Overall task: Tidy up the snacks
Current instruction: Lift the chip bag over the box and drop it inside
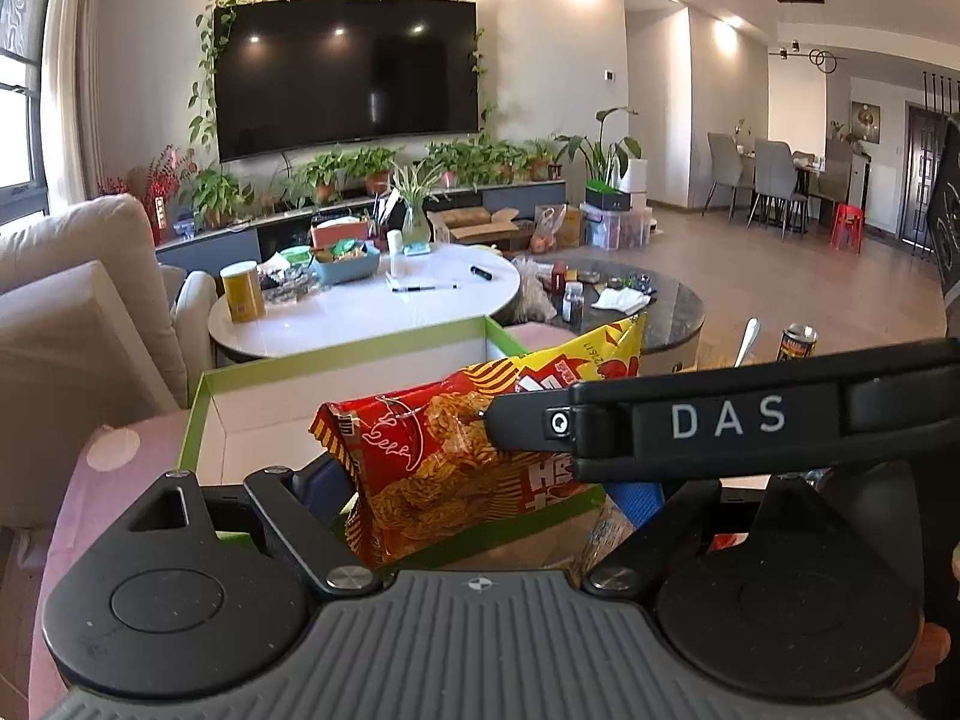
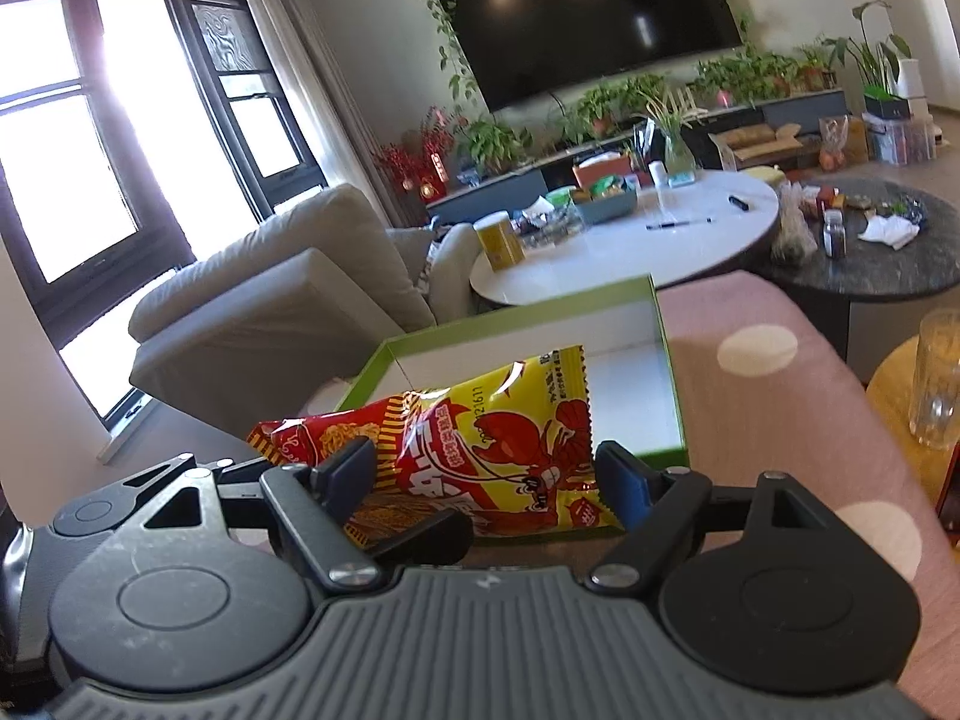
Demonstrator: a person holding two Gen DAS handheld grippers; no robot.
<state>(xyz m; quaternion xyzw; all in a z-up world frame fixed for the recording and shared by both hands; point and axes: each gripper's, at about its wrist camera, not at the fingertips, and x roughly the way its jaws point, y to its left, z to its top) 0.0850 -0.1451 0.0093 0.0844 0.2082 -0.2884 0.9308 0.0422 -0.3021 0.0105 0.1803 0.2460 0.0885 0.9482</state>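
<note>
One crumpled red and yellow snack bag (image 1: 456, 456) hangs tilted above the near edge of an open green box with a white inside (image 1: 336, 348). My left gripper (image 1: 480, 486) has its blue pads against both sides of the bag, and the jaws stand wide. A finger (image 1: 660, 426) of my right gripper crosses from the right and presses the bag's front. In the right wrist view the bag (image 2: 510, 450) fills the span of my right gripper (image 2: 486, 474), pinched at both edges. A left-gripper finger (image 2: 420, 534) lies under it. The box (image 2: 510, 306) lies just behind.
The box rests on a pink dotted cloth (image 2: 750, 360). Beyond stand a white oval table (image 1: 372, 312) with a yellow tin and clutter, a dark round table (image 1: 660, 306), and a beige sofa (image 1: 72, 312) on the left. A drinking glass (image 2: 936, 384) stands on a wooden stand at right.
</note>
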